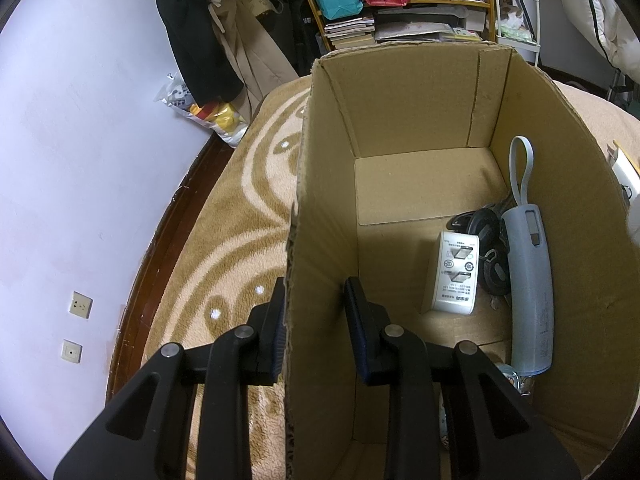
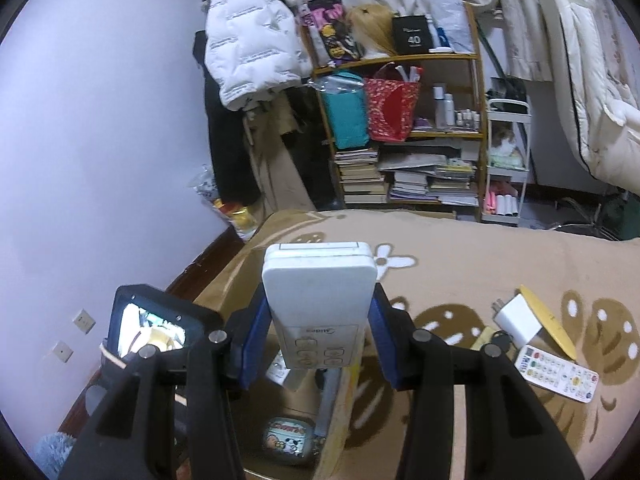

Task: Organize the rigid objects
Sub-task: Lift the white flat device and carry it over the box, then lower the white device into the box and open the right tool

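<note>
Right wrist: hand-held gripper clamps white remote; logo unreadable.

Left tool parted, right tool clamped.

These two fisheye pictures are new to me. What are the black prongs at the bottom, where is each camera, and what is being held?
Each picture comes from a camera mounted on a hand-held gripper, looking forward along its two black jaws.

Left wrist view: the left gripper straddles the wall of a cardboard box, one jaw outside, one inside, not yet closed. Inside lie a white charger, a grey power bank and some black items.

Right wrist view: the right gripper clamps a white remote above the box. On the patterned blanket to the right lie a white plug adapter and a colourful-button remote.
</note>
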Demonstrator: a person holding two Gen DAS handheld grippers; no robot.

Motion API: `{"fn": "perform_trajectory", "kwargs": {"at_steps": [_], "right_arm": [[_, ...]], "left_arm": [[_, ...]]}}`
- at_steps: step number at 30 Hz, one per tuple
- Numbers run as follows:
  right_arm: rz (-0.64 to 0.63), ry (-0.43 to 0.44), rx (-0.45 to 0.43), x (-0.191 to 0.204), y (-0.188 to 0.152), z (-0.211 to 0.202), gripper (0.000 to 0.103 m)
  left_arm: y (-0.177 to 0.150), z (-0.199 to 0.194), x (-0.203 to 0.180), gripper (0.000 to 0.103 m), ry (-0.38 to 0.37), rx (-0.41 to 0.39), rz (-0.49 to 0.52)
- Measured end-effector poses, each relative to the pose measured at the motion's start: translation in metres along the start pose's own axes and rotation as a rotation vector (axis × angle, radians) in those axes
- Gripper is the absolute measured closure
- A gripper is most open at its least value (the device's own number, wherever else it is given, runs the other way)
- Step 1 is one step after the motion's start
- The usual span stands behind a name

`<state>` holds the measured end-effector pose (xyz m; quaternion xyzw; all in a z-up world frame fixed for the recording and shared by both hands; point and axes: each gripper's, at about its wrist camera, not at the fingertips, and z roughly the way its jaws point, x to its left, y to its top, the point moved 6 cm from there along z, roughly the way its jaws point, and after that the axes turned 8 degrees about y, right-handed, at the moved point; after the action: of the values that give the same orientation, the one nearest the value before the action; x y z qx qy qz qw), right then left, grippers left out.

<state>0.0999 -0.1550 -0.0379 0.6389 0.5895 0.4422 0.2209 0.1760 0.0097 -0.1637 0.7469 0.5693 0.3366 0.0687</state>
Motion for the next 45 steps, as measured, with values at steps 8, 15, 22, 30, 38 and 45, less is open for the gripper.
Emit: {"fn": "perform_trajectory", "kwargs": {"at_steps": [8, 15, 22, 30, 38, 45], "right_arm": [[0.023, 0.056, 0.001, 0.003, -0.007, 0.003, 0.052], [0.035, 0.081, 0.012, 0.008, -0.012, 0.007, 0.052], [0.057, 0.07, 0.076, 0.002, -0.028, 0.023, 0.052], [0.087, 0.049, 0.074, -0.013, -0.028, 0.028, 0.051], [0.087, -0.039, 0.04, -0.036, -0.019, 0.018, 0.013], [0.121, -0.147, 0.016, -0.072, -0.014, 0.011, 0.0]], "left_arm": [[0.0, 0.001, -0.001, 0.076, -0.004, 0.007, -0.003], [0.0, 0.003, 0.0, 0.076, -0.007, 0.01, -0.008], [0.0, 0.002, 0.001, 0.076, -0.008, 0.01, -0.008], [0.0, 0.003, 0.001, 0.076, -0.005, 0.013, -0.003], [0.0, 0.003, 0.002, 0.075, -0.004, 0.015, -0.007], [0.0, 0.001, 0.001, 0.074, -0.007, 0.016, -0.007]]}}
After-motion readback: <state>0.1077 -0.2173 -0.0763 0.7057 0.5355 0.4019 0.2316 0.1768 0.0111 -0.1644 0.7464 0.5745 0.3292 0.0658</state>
